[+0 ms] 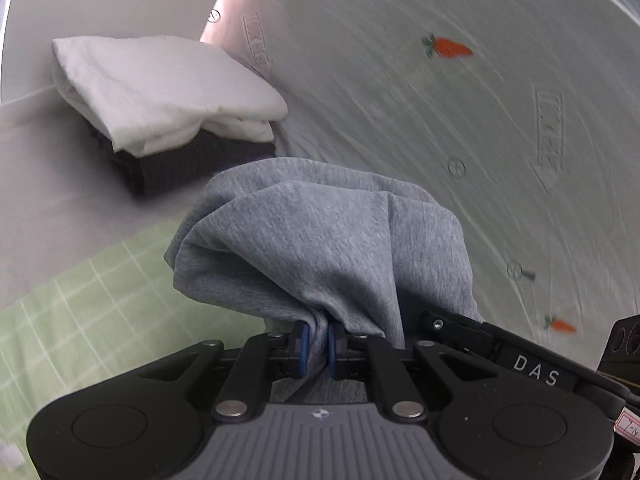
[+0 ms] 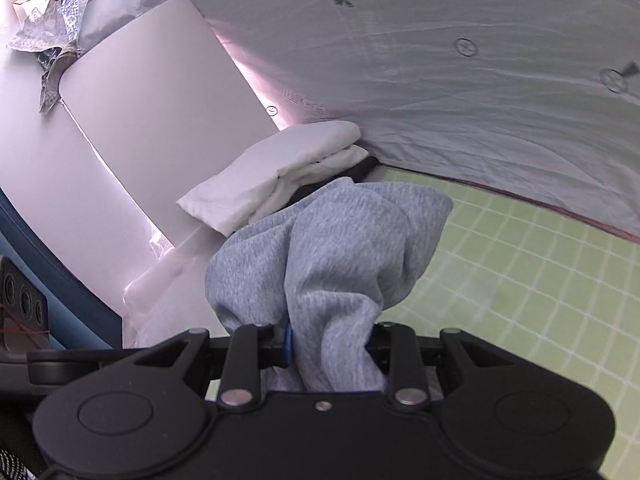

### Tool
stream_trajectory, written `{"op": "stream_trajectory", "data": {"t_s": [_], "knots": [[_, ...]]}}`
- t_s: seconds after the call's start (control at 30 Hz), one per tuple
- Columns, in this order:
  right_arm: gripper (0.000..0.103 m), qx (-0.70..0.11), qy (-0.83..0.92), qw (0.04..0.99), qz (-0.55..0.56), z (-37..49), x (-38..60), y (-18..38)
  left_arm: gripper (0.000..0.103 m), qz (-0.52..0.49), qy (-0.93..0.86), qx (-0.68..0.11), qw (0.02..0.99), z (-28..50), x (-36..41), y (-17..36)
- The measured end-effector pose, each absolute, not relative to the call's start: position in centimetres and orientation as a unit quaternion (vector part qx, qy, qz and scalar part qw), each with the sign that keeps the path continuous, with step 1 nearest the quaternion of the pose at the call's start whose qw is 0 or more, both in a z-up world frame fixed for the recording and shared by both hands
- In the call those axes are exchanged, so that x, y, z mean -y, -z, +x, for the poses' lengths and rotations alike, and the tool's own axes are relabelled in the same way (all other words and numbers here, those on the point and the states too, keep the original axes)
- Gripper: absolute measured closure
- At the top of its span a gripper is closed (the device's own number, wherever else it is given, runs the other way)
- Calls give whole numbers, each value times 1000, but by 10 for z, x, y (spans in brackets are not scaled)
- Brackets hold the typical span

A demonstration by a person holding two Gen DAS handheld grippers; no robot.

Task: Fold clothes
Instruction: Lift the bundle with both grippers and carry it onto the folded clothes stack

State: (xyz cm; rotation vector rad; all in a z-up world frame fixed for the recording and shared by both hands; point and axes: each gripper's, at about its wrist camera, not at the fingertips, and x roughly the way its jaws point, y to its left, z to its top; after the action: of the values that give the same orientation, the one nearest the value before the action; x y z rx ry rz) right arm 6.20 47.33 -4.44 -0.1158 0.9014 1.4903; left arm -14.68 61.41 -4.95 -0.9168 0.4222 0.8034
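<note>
Grey marl knit fills the space right at both claws: the left gripper [image 1: 317, 344] has its blue pads clenched tight on a thin bunch of the grey garment [image 1: 320, 240], and the right gripper [image 2: 328, 344] is clamped on a thicker wad of the same grey garment [image 2: 332, 248], one blue pad showing at the left of the bunch and the other hidden by cloth. In each wrist view the fabric billows up and forward over the fingers, hiding whatever lies directly under them, so the garment hangs off the two claws rather than lying flat.

Just beyond the left claw, ahead and to its left, sits a stack of folded clothes [image 1: 168, 96]: a white piece on top of a dark one, edges roughly squared. The same stack [image 2: 280, 176] shows just past the cloth held by the right claw. Under and beside the claws lies a green checked sheet [image 2: 540, 280]; farther ahead spreads a pale sheet with carrot prints [image 1: 400, 100].

Judging by this, at least two items are folded and stacked, while the grey one is bunched, not visibly folded; it would need spreading, folding and adding to the stack
</note>
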Motion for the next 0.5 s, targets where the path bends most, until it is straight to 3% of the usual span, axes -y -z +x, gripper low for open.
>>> {"op": "stream_trajectory", "data": {"t_s": [0.27, 0.37, 0.5], "knots": [[75, -332, -758, 556, -75, 71, -725, -11, 93, -405, -483, -64, 774, -172, -793, -5], [75, -311, -782, 533, -89, 68, -818, -14, 92, -384, -559, -47, 733, -177, -840, 9], [73, -322, -755, 556, -133, 53, -905, 41, 91, -408, -614, -78, 671, -191, -889, 69]]}}
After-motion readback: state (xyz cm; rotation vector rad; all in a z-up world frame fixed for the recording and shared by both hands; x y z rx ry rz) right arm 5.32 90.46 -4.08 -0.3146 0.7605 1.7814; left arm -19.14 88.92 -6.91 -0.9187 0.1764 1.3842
